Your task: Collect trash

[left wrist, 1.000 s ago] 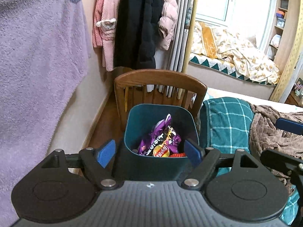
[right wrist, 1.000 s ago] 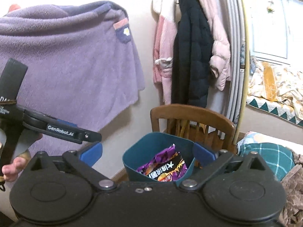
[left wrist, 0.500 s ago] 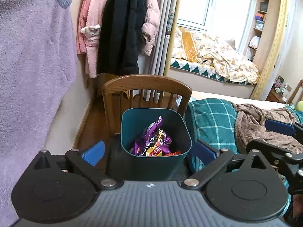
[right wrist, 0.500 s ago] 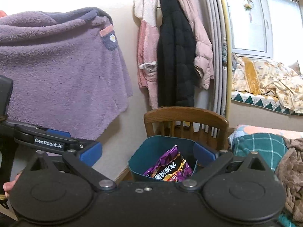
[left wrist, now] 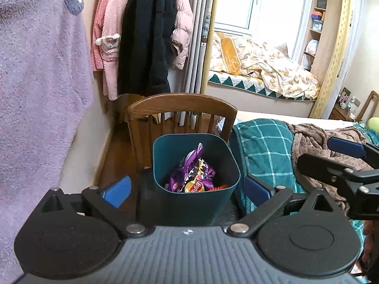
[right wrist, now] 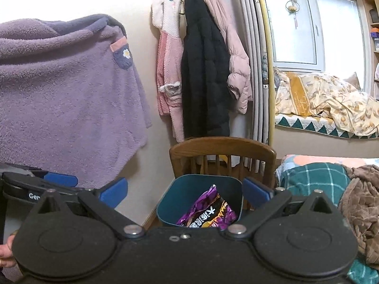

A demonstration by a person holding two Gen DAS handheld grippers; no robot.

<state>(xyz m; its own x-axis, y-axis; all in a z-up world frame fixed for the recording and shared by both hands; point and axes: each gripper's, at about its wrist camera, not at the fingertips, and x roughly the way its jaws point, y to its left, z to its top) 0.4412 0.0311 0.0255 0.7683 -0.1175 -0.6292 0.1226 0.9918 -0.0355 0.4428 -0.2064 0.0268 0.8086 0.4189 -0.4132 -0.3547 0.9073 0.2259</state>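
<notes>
We find the teal waste bin [left wrist: 196,165] at lower centre of the left wrist view, standing on a dark seat in front of a wooden chair back [left wrist: 182,105]; inside it lies a purple snack bag [left wrist: 193,174], with a scrap of red [left wrist: 219,187] at its lower right; the red scrap shows in this view only. The left gripper [left wrist: 188,190] has its tongs spread wide apart, blue pads either side of the bin's near wall, neither pad visibly touching it, nothing clamped.

The right wrist view shows the same bin [right wrist: 201,189] at lower centre, partly cut off by the tool body; the purple bag [right wrist: 208,213] shows white lettering here. The right gripper [right wrist: 184,193] also stands with tongs apart and empty.

Each view catches the other tool: the right gripper's arm enters at the right edge of the left view; the left gripper [right wrist: 47,184] lies at the lower left of the right view, where part of a hand [right wrist: 6,253] shows at the frame edge.

A purple fleece garment [right wrist: 66,94] hangs at upper left; pink and black coats [right wrist: 203,71] hang at upper centre; a teal plaid blanket [left wrist: 263,146] lies just right of the bin.
</notes>
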